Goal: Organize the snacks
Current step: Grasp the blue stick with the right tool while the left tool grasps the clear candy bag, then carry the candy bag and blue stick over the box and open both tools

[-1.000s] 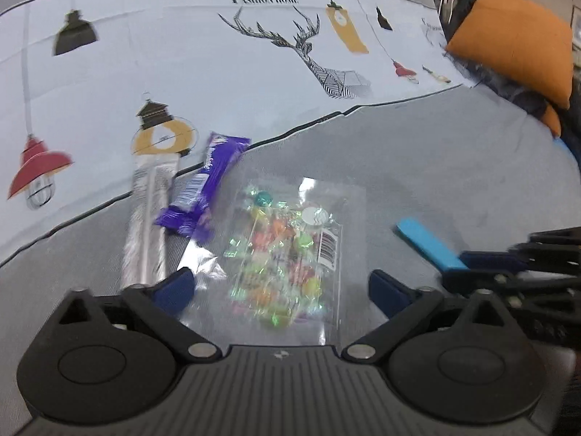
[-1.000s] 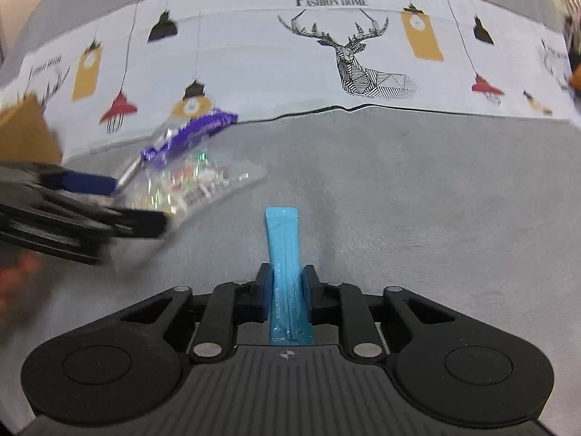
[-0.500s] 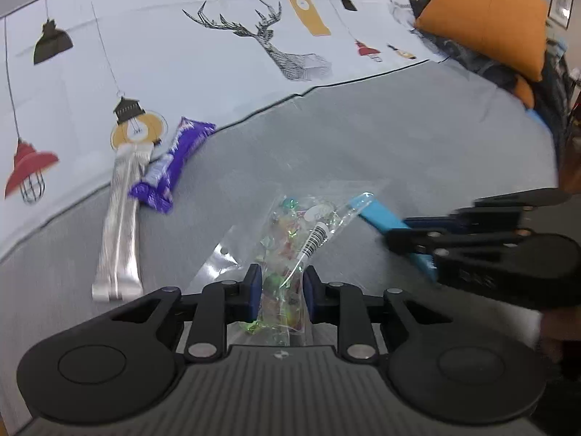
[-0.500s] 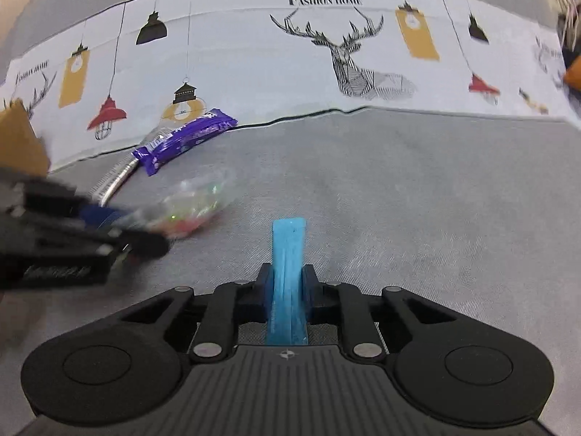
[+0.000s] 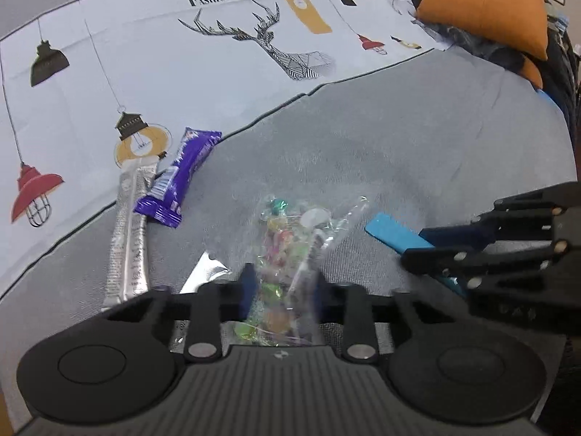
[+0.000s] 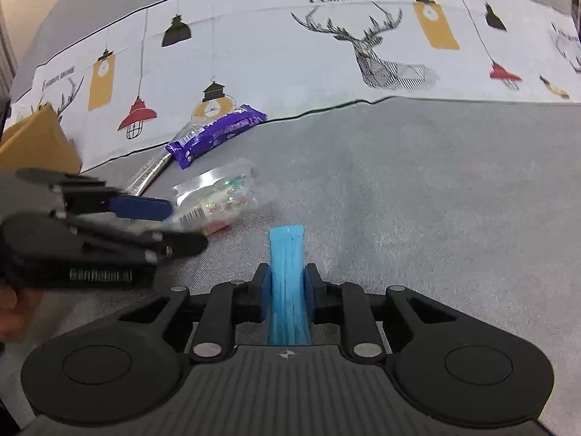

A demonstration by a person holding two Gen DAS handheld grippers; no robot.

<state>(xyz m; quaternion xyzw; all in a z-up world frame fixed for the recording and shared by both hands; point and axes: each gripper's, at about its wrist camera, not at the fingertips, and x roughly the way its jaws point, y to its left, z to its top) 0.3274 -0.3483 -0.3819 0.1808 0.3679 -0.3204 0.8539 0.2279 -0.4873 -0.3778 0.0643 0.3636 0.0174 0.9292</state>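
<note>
A clear bag of coloured candies (image 5: pixel 290 232) is pinched between the pads of my left gripper (image 5: pixel 283 283), crumpled and raised at its near end. From the right wrist view the same candy bag (image 6: pixel 221 200) sticks out of the left gripper (image 6: pixel 187 225) on the left. My right gripper (image 6: pixel 287 283) holds a blue sachet (image 6: pixel 287 254). Its jaws are opening slightly, with the sachet still pressed between the pads. In the left wrist view the blue sachet (image 5: pixel 392 234) juts out of the right gripper (image 5: pixel 428 247), just right of the candy bag.
A purple chocolate bar (image 5: pixel 185 170) and a long silver sachet (image 5: pixel 129 239) lie side by side on the grey cloth, left of the candy bag. A cardboard box (image 6: pixel 36 141) stands at the far left. An orange cushion (image 5: pixel 486 3) lies at the back right.
My left gripper went from wide open around the flat candy bag to shut on it, and the bag is now bunched and lifted. The right gripper stayed put with the blue sachet.
</note>
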